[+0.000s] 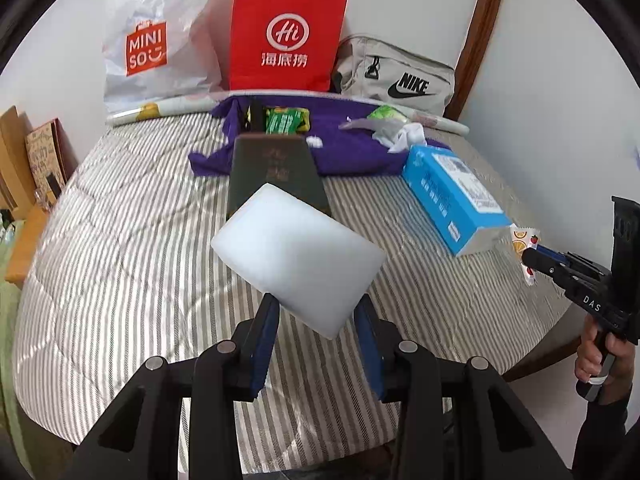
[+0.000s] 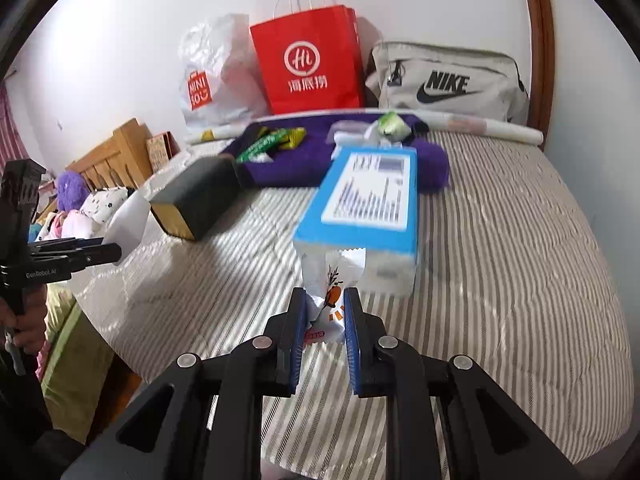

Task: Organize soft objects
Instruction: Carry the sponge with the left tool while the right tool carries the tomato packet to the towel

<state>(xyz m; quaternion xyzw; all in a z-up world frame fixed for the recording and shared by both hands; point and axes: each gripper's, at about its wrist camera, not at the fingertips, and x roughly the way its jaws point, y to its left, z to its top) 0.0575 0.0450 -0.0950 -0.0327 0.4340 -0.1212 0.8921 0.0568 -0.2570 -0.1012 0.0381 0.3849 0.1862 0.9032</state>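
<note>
My left gripper (image 1: 316, 312) is shut on a white foam block (image 1: 298, 258) and holds it above the striped bed (image 1: 140, 240); the block also shows in the right wrist view (image 2: 128, 220). My right gripper (image 2: 325, 308) is shut on a small white packet with orange fruit print (image 2: 332, 296), just in front of a blue tissue pack (image 2: 368, 200). The packet also shows in the left wrist view (image 1: 526, 244), beside the tissue pack (image 1: 452, 196). A purple cloth (image 1: 352, 148) at the back carries green packets (image 1: 286, 120) and crumpled white wrappers (image 1: 400, 132).
A dark green box (image 1: 276, 176) lies beyond the foam block. A Miniso plastic bag (image 1: 156, 40), a red paper bag (image 1: 286, 36) and a grey Nike bag (image 1: 396, 76) stand against the wall. A wooden headboard (image 2: 116, 152) and plush toys (image 2: 72, 192) are at left.
</note>
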